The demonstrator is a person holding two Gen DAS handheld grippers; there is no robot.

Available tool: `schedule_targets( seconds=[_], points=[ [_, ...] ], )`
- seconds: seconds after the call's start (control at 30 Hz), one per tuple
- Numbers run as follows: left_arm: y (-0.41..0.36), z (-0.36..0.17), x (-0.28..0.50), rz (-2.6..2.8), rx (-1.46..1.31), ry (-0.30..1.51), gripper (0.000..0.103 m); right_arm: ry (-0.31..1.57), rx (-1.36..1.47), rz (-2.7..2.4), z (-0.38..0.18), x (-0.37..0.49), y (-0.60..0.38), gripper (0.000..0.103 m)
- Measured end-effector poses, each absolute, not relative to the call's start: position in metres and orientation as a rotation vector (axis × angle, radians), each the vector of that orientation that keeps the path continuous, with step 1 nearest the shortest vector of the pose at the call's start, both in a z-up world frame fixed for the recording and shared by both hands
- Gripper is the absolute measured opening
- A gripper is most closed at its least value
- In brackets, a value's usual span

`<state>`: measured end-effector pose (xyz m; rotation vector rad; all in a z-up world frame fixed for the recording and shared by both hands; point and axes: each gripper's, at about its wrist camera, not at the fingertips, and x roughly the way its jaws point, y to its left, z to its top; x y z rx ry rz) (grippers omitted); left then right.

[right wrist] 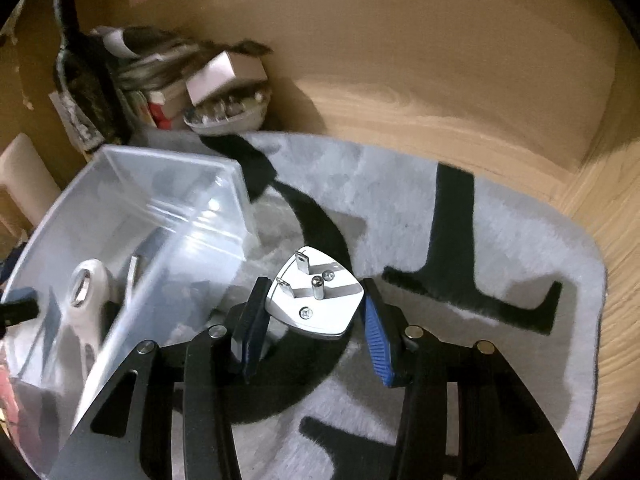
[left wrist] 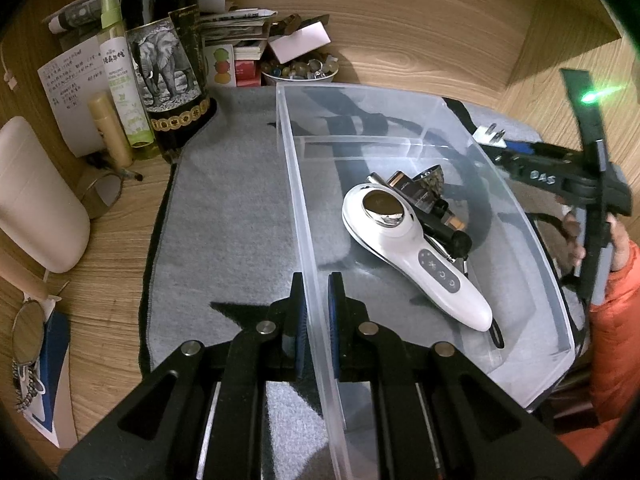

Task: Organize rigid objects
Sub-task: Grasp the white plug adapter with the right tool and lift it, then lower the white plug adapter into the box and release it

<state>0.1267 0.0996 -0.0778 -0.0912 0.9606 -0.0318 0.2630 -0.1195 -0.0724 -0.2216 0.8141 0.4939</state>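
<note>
The wooden counter (left wrist: 400, 32) fills both views, with a grey mat (left wrist: 224, 200) bearing black markings spread over its middle. On the mat stands a clear plastic bin (left wrist: 400, 120), centre-right in the left wrist view and at the left edge of the right wrist view. Inside the bin, at the centre of the left view, lies a white handheld device (left wrist: 416, 256) with a round metal head, resting against some small dark items that are too jumbled to tell apart. A dark bottle with an elephant label (left wrist: 168, 60) stands at the upper left, among papers and a bowl of small trinkets (left wrist: 300, 70).

The left tool (left wrist: 318, 320), bottom centre, is clenched on the near wall of the bin. The right tool (right wrist: 314, 312), lower centre of its own view, grips a white plug adapter (right wrist: 316, 308) with its metal prongs pointing upward; the adapter is just beside the bin, outside it, above the mat.
</note>
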Motion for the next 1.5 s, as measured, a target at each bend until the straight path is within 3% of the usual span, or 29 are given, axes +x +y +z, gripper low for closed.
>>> schedule_targets(
  seconds=[0.6, 1.5],
  points=[
    [0.099, -0.081, 0.13, -0.027, -0.073, 0.971, 0.008, 0.629, -0.265, 0.642, -0.012, 0.195, -0.089, 0.041],
    [0.099, -0.081, 0.13, -0.026, -0.074, 0.971, 0.008, 0.771, -0.401, 0.712, -0.064, 0.203, -0.02, 0.041]
  ],
)
